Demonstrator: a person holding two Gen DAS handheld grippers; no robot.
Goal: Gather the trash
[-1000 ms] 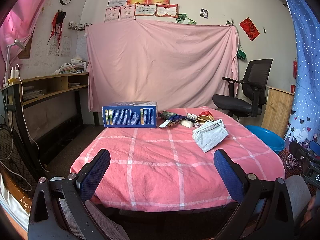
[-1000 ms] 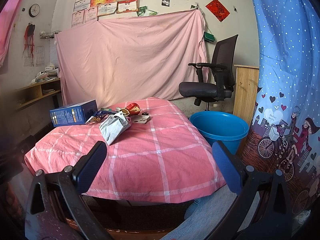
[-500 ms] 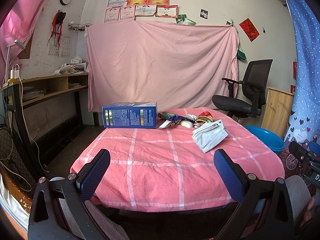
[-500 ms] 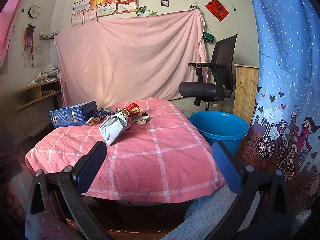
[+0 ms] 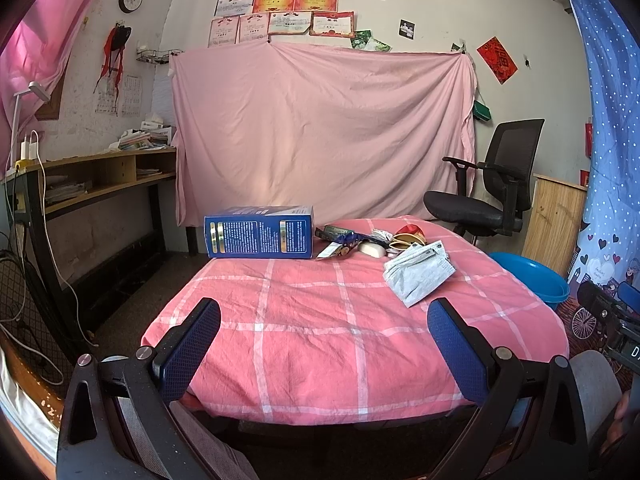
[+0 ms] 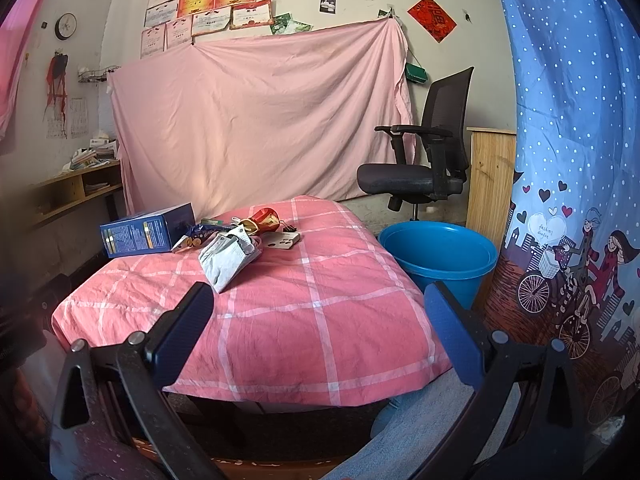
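Trash pile [image 5: 384,242] at frame centre on pink checked table [image 5: 320,320]; left gripper [image 5: 324,344], right gripper [image 6: 316,320] spread wide, empty, lower frame.

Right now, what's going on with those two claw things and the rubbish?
Left gripper open, empty. Right gripper open, empty. Crumpled grey-white face mask and wrappers on pink checked tablecloth, untouched. Round blue plastic tub beside table; path clear.

The desk [image 5: 360,340] wears pink cloth checked white. A blue box [image 5: 259,233], grey mask pack [image 5: 418,276]; the basin [image 6: 440,256] is blue.
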